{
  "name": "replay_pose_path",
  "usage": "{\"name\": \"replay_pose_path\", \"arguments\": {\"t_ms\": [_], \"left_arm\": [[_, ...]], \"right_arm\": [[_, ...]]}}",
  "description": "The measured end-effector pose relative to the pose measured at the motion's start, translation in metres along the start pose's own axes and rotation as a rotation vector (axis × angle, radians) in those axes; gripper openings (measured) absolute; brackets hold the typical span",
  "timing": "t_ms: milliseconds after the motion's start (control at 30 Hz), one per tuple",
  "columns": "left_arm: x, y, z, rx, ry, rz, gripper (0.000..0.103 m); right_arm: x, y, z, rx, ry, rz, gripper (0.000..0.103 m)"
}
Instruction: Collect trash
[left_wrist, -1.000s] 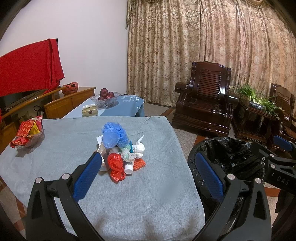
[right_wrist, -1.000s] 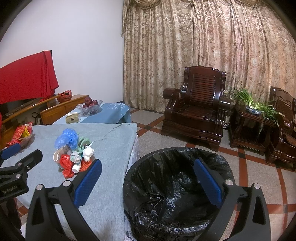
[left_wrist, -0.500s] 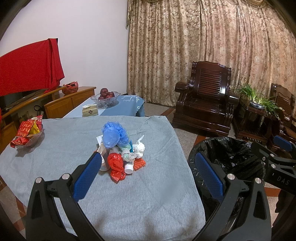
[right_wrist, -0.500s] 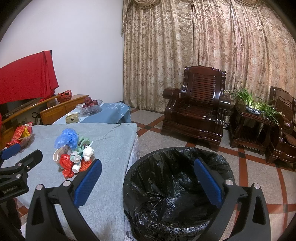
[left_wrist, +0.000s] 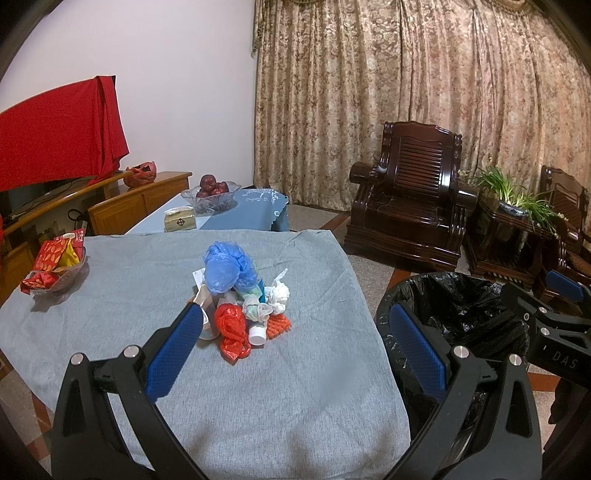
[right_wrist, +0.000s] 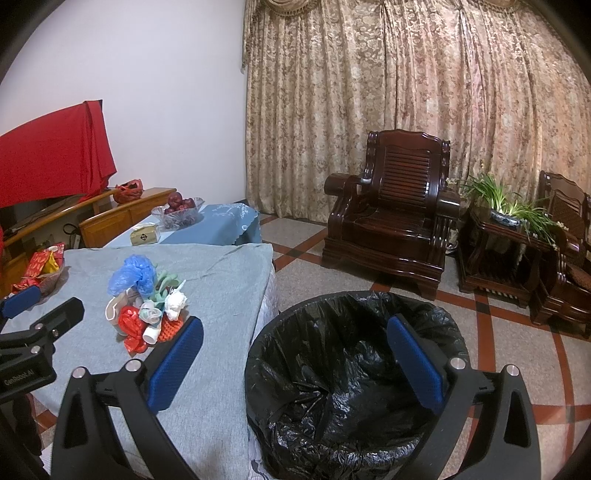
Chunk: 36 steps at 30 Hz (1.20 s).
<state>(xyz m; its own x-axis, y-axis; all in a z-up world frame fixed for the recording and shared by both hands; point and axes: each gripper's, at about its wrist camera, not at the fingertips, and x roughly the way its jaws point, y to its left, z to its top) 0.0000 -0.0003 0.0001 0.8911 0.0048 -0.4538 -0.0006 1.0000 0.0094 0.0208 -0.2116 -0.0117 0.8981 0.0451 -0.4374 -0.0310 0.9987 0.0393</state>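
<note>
A pile of trash (left_wrist: 240, 299) lies in the middle of the grey-clothed table (left_wrist: 288, 398): a crumpled blue bag (left_wrist: 226, 266), a red bag (left_wrist: 231, 326), white wads, an orange net and a small white cap. My left gripper (left_wrist: 295, 336) hangs open above the table's near side, short of the pile, holding nothing. A bin lined with a black bag (right_wrist: 354, 376) stands on the floor right of the table. My right gripper (right_wrist: 295, 347) is open over the bin's near rim, empty. The pile (right_wrist: 147, 314) shows at its left.
A glass bowl of red snack packets (left_wrist: 55, 264) sits at the table's left edge. Behind stands a low blue-clothed table with a fruit bowl (left_wrist: 212, 192) and a tissue box (left_wrist: 180, 220). Dark wooden armchairs (right_wrist: 391, 221) and a plant stand (right_wrist: 506, 236) line the curtained wall.
</note>
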Motion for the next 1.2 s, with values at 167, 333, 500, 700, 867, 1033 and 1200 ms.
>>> {"name": "replay_pose_path", "arguments": {"t_ms": [167, 333, 500, 700, 867, 1033, 1200], "left_arm": [[0.0, 0.0, 0.0, 0.001, 0.002, 0.0, 0.098], [0.0, 0.0, 0.0, 0.001, 0.002, 0.0, 0.098], [0.001, 0.002, 0.0, -0.002, 0.003, 0.001, 0.098], [0.007, 0.015, -0.003, -0.01, 0.004, 0.01, 0.098], [0.014, 0.026, -0.005, -0.022, 0.009, 0.032, 0.098], [0.024, 0.048, -0.001, -0.035, 0.01, 0.072, 0.098], [0.04, 0.088, 0.008, -0.075, 0.004, 0.141, 0.098]], "right_arm": [[0.0, 0.0, 0.0, 0.0, 0.001, 0.0, 0.097], [0.001, 0.001, 0.0, 0.0, 0.001, 0.0, 0.097], [0.002, 0.001, 0.0, 0.0, 0.001, 0.001, 0.097], [0.004, 0.0, 0.0, -0.005, 0.003, 0.009, 0.097], [0.016, 0.016, 0.005, -0.018, 0.003, 0.026, 0.097], [0.031, 0.032, 0.013, -0.029, -0.002, 0.057, 0.097], [0.055, 0.058, 0.021, -0.046, -0.003, 0.108, 0.097]]}}
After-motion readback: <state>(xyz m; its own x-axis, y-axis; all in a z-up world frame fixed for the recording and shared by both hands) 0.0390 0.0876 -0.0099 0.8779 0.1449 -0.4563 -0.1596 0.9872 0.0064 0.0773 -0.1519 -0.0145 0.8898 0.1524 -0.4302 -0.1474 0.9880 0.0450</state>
